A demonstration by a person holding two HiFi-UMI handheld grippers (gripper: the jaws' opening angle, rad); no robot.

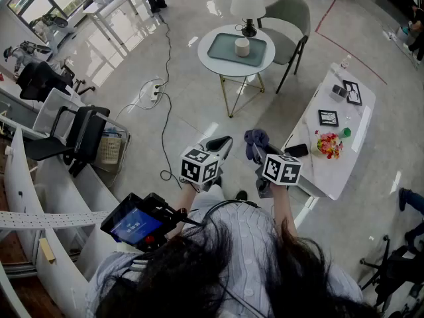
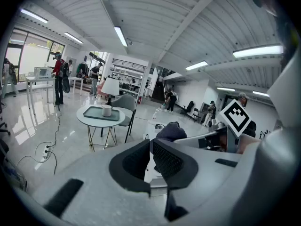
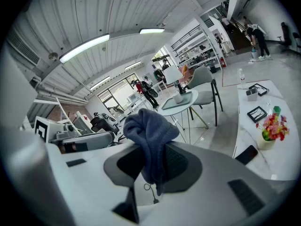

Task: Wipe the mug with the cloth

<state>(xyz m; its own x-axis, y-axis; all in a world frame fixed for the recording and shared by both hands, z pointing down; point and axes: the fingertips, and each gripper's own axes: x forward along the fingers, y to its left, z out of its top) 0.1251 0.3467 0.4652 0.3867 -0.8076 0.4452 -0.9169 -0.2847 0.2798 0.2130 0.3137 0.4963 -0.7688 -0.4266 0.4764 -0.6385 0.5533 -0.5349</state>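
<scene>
Cloth (image 3: 149,128) pinched between right tongs (image 3: 154,166).

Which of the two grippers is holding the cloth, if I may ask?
The right gripper, shut on the blue cloth; the left gripper is shut and empty.

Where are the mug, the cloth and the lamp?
mug (image 1: 242,47): head view, on its white side.
cloth (image 3: 150,134): right gripper view, on its bunched upper fold.
lamp (image 1: 247,2): head view, on its shade.

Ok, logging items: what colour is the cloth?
The cloth is grey-blue; clearest in right gripper view.
</scene>
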